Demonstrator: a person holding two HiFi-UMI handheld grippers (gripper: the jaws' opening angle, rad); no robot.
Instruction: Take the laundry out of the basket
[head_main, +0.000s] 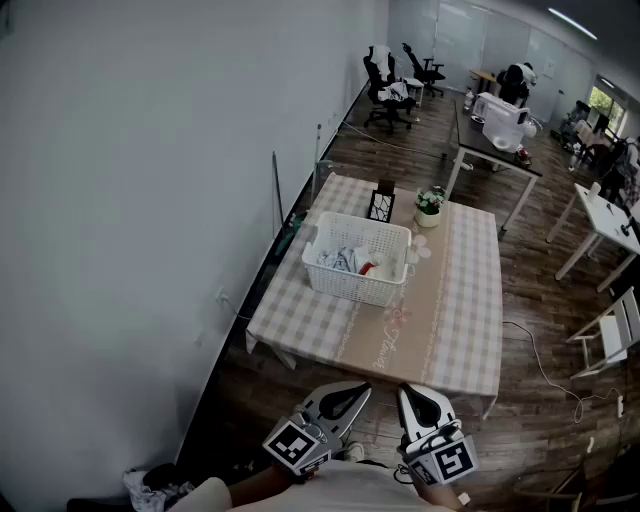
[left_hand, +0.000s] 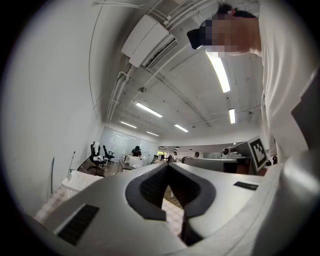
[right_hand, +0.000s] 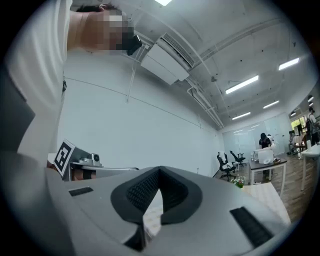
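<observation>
Both claws are tucked in near my chest, short of the near edge, since I haven't started reaching, I'd say. Left claw (head_main: 352, 392) and right claw (head_main: 412, 393) are pinched fully closed with nothing in them. The white slatted plastic laundry basket (head_main: 350, 287) sits on the checked-cloth surface (head_main: 455, 325), well away from both claws. The laundry, a low heap of whitish-grey crumpled clothes (head_main: 340, 259) plus a red piece, only covers the bottom. Behind it, a small pot of flowers (head_main: 429, 206).
</observation>
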